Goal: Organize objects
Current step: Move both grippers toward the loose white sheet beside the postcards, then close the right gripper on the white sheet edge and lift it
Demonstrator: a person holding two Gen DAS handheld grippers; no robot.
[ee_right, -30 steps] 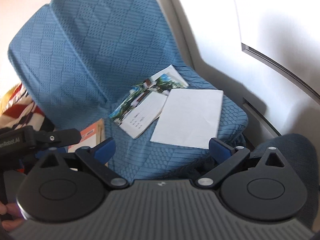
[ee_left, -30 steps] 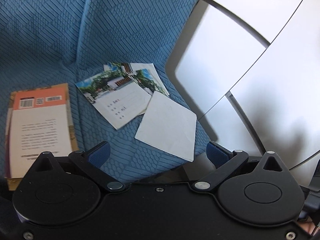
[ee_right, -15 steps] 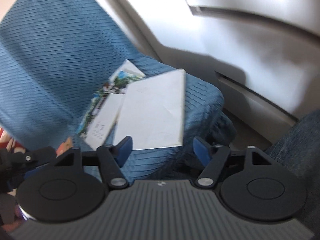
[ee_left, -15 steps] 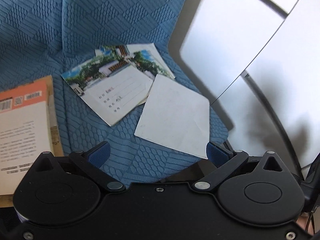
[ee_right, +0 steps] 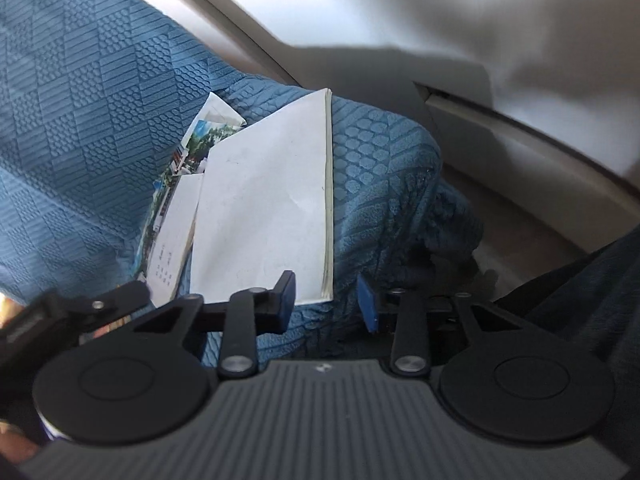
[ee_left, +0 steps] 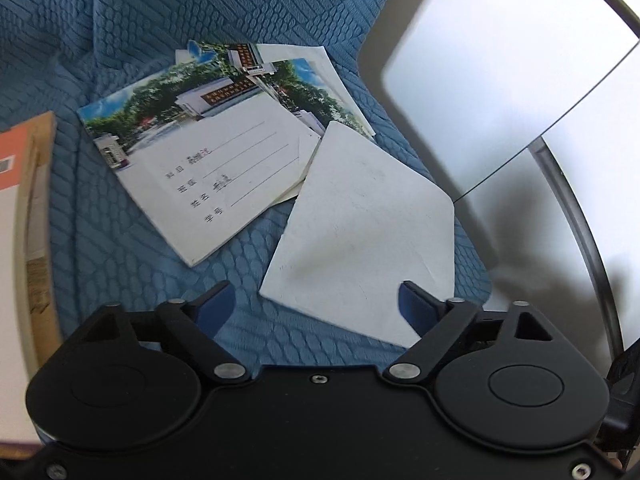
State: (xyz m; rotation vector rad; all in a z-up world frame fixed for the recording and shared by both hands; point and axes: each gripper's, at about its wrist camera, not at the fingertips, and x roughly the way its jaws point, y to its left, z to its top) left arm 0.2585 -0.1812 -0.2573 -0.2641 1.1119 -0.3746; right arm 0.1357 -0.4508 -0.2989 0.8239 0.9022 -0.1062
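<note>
A plain white booklet (ee_left: pixel 360 232) lies on the blue quilted seat (ee_left: pixel 120 264), partly on top of photo-cover notebooks (ee_left: pixel 208 176). My left gripper (ee_left: pixel 316 308) hovers just over the booklet's near edge. Its jaws are closing, and the blue pads touch nothing. In the right wrist view the white booklet (ee_right: pixel 264 208) runs lengthwise toward me, with the notebooks (ee_right: pixel 176 236) to its left. My right gripper (ee_right: pixel 327 300) is at the booklet's near right corner. Its jaws are closing with that corner between them, and a gap still shows on each side.
An orange and white book (ee_left: pixel 20 208) lies at the seat's left edge. A pale wall panel (ee_left: pixel 500 80) with a metal rail rises right of the seat. Dark blue fabric (ee_right: pixel 592 280) fills the right wrist view's lower right. The left gripper's body (ee_right: pixel 96 304) shows there too.
Both grippers have come down closer to the booklets. The right gripper has rolled and its jaws have narrowed a lot around the white booklet's corner. The left jaws have narrowed slightly.
</note>
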